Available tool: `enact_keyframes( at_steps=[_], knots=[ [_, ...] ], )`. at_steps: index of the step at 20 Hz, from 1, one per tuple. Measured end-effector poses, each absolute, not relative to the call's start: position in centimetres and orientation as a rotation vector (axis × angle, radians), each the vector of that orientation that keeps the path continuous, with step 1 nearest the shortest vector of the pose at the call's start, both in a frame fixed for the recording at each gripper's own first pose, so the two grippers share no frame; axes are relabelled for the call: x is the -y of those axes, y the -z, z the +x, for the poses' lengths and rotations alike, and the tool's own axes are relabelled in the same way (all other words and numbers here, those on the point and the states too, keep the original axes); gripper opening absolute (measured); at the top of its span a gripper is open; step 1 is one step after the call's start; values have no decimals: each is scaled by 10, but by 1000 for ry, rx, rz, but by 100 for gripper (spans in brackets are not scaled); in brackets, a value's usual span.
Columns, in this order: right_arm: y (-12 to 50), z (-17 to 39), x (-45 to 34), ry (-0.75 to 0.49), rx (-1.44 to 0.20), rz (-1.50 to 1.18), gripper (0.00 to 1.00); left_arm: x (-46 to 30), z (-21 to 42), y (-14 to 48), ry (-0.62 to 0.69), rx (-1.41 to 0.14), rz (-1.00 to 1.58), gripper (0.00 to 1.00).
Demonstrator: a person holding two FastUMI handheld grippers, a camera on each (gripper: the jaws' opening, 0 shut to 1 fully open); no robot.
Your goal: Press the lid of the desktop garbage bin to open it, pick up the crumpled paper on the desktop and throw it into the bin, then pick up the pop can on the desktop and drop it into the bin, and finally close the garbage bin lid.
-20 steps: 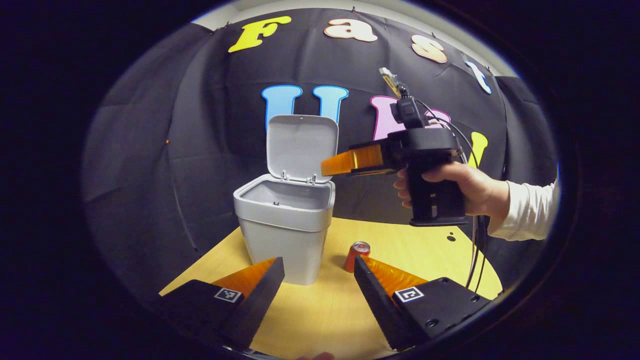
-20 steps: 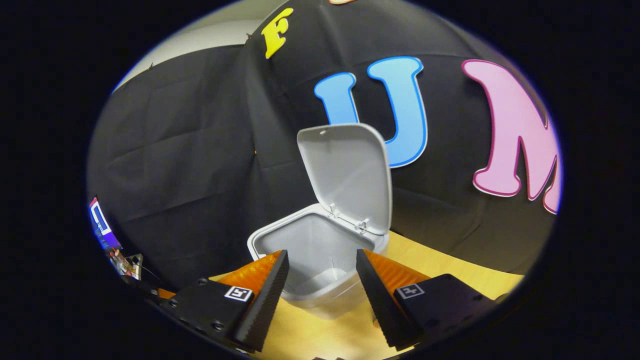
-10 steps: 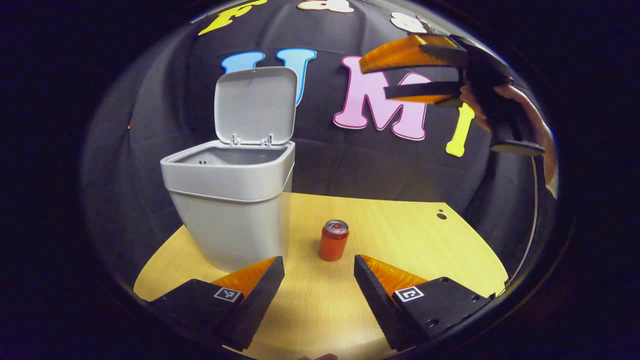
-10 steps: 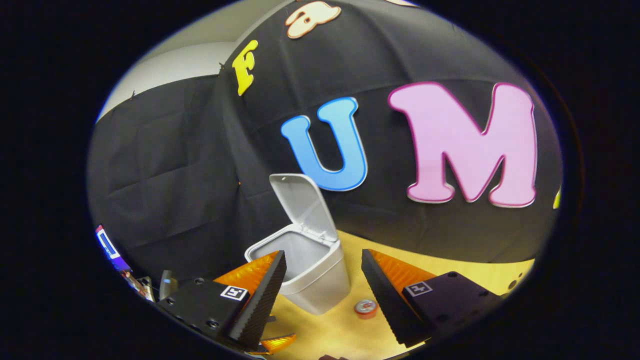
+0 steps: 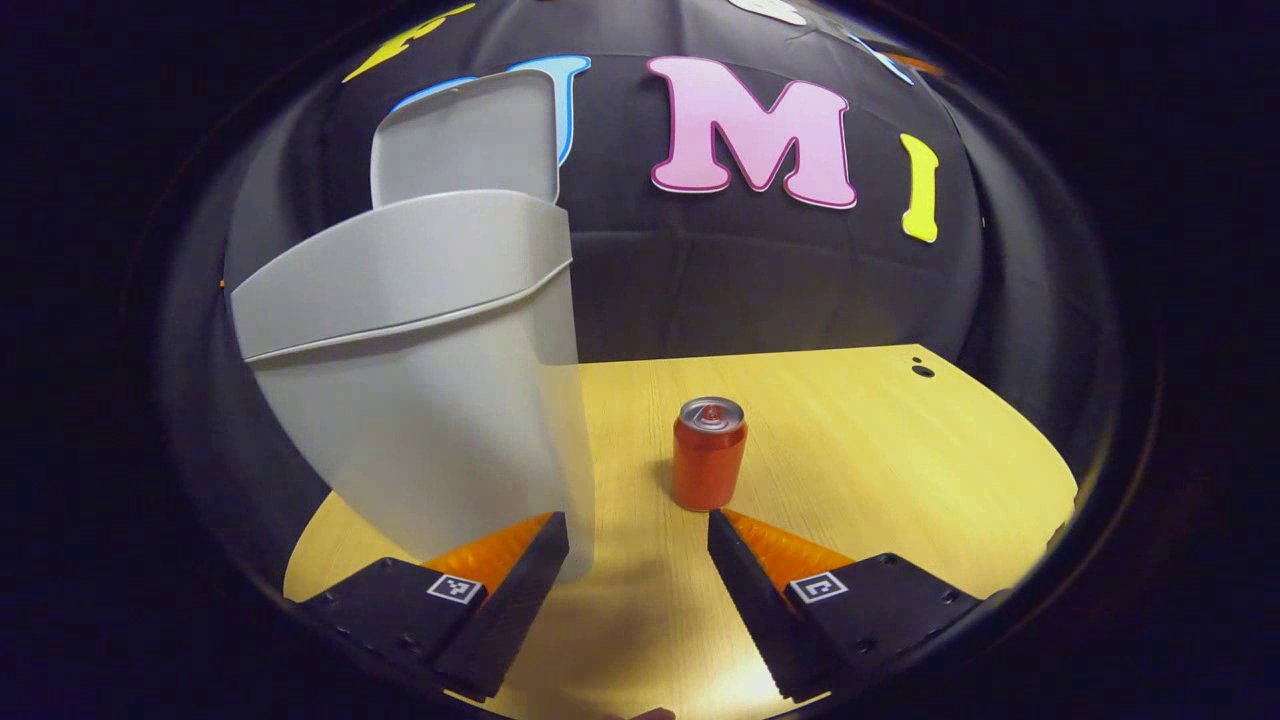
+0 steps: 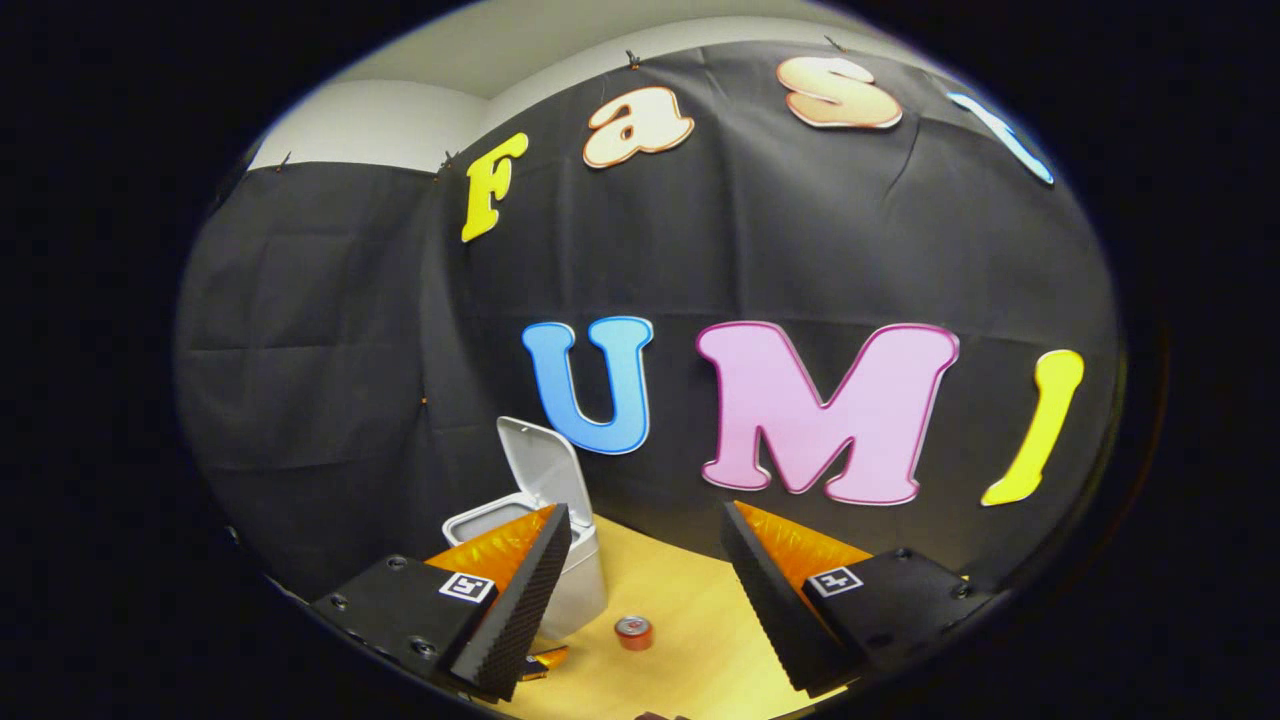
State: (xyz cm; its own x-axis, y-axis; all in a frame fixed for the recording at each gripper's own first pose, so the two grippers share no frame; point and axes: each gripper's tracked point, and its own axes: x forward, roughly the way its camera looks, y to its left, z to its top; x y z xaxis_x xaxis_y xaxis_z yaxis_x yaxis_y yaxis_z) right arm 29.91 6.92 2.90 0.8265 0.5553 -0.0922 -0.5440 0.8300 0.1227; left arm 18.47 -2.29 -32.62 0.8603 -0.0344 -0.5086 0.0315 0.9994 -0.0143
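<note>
The grey desktop bin (image 5: 420, 400) stands close on the left in the left gripper view, its lid (image 5: 465, 140) raised upright behind it. A red pop can (image 5: 708, 455) stands upright on the wooden table (image 5: 880, 450) just right of the bin. My left gripper (image 5: 638, 545) is open and low over the table, with the can a little beyond its right finger. My right gripper (image 6: 645, 540) is open and empty, held high and far back. From there the bin (image 6: 585, 600), its open lid (image 6: 545, 470) and the can (image 6: 633, 632) look small below.
The black cloth wall (image 5: 760, 290) closes the back of the table. A small dark hole (image 5: 922, 371) marks the tabletop at the far right. Bare table (image 6: 700, 640) lies to the right of the can.
My left gripper has dropped and moved in close to the can and bin. My right gripper has risen and pulled back from over the bin, leaving the left gripper view.
</note>
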Motion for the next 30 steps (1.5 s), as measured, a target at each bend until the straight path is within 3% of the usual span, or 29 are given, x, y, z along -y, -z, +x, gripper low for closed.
enact_keyframes(
  at_steps=[9,21,23,30],
  knots=[
    [-27,280,-4,-408,-180,79,97,78,244,357,137,-531,56,94],
    [-14,270,24,-389,-238,61,97,76,315,408,41,-562,128,95],
    [-15,269,38,-363,-215,55,98,82,310,399,62,-570,102,85],
    [-13,264,45,-366,-217,140,98,101,289,253,68,-430,47,84]
  ],
)
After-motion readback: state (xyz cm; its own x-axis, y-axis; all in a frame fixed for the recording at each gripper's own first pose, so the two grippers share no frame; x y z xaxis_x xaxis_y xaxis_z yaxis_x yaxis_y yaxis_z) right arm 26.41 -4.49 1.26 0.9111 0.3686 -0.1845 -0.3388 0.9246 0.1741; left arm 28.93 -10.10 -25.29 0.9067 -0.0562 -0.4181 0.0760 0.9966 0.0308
